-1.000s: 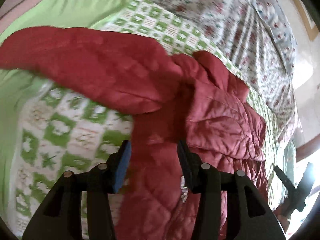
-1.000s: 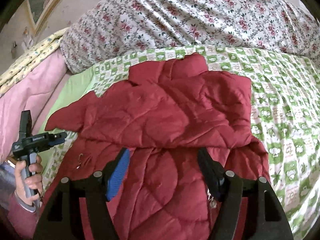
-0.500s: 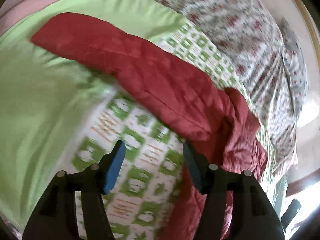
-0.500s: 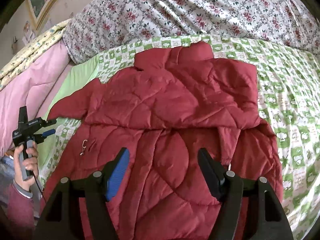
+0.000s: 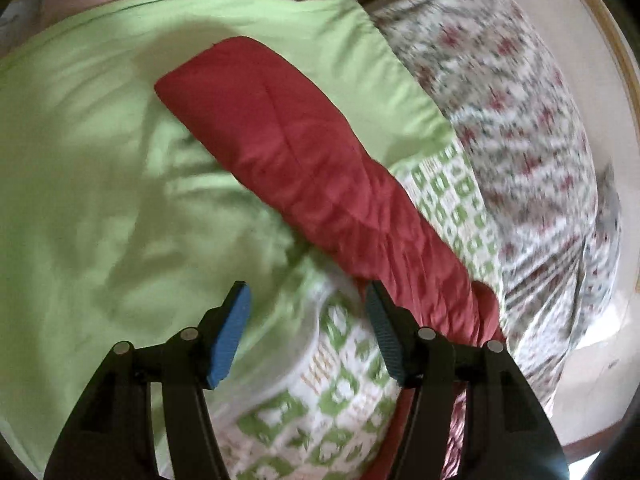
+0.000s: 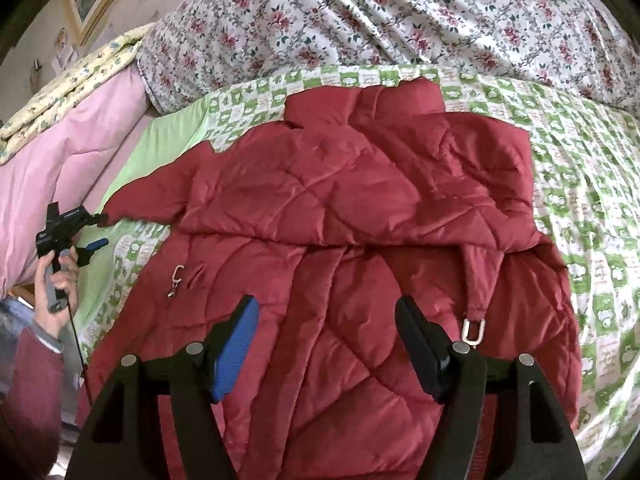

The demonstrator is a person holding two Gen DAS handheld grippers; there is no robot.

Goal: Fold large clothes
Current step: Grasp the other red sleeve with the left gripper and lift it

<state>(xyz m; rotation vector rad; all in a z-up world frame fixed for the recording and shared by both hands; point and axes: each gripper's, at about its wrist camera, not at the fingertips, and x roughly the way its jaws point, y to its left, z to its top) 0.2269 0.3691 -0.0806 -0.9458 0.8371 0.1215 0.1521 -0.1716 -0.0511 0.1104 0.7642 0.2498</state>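
My right gripper (image 6: 326,336) hangs over the bottom part of the red puffy jacket (image 6: 340,208), and its two fingers stand wide apart with nothing pinched between them. The jacket lies flat in the middle of the bed, on the green and white checked sheet (image 6: 580,184). Its top half is folded down over its lower half, and one sleeve (image 6: 152,196) sticks out toward the left edge of the bed. A small metal clip (image 6: 473,330) hangs from a strap just beside my right finger. My left gripper (image 5: 306,330) is wide too and holds nothing. It points down at the sheet near the left edge, where the checks meet a plain green part (image 5: 100,200). The sleeve runs past its right finger, and I cannot tell if they touch. From the right camera I can see my left hand (image 6: 56,276) holding that gripper by the sleeve's end. Farther back, a pink blanket (image 6: 60,168) lies along the left edge and a big flowered quilt (image 6: 400,16) is piled across the far edge.
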